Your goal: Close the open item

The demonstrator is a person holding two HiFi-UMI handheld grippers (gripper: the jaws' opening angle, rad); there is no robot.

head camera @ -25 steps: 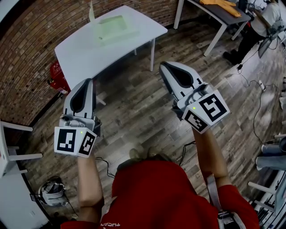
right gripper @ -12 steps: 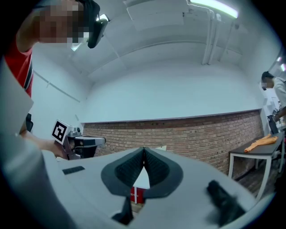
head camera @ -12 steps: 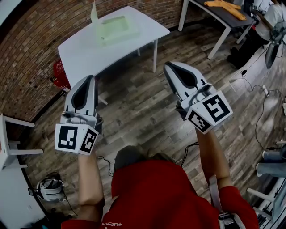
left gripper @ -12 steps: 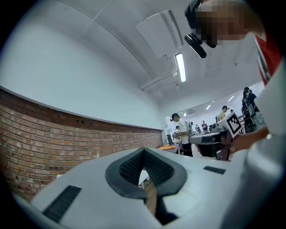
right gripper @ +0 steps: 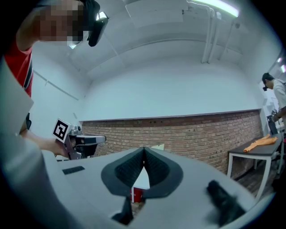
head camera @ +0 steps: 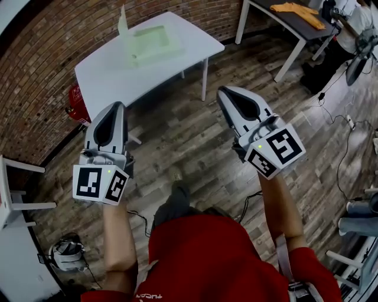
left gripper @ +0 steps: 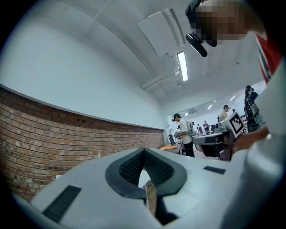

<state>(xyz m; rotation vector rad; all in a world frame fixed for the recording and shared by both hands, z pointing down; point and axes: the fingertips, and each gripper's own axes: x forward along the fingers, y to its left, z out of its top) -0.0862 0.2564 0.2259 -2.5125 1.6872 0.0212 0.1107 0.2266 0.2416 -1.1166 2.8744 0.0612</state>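
Observation:
A pale green box (head camera: 149, 42) stands open on the white table (head camera: 112, 74) at the far side of the room, its lid upright at its left end. Both grippers hang in the air over the wooden floor, well short of the table and pointing level toward it. My left gripper (head camera: 118, 105) is shut with nothing in it; its ribbed pads meet in the left gripper view (left gripper: 144, 150). My right gripper (head camera: 220, 90) is shut and empty too (right gripper: 144, 150). Just above its jaws the top of the lid (right gripper: 157, 146) shows against the brick wall.
A red object (head camera: 75, 97) sits on the floor by the brick wall beside the table. A second table with an orange cloth (head camera: 298, 9) stands at the back right. A white chair (head camera: 12, 200) is at left, a bag (head camera: 68, 253) near it, cables (head camera: 339, 112) at right.
Both grippers have edged forward toward the table, still shut. The person's foot has come into sight below them, stepping forward.

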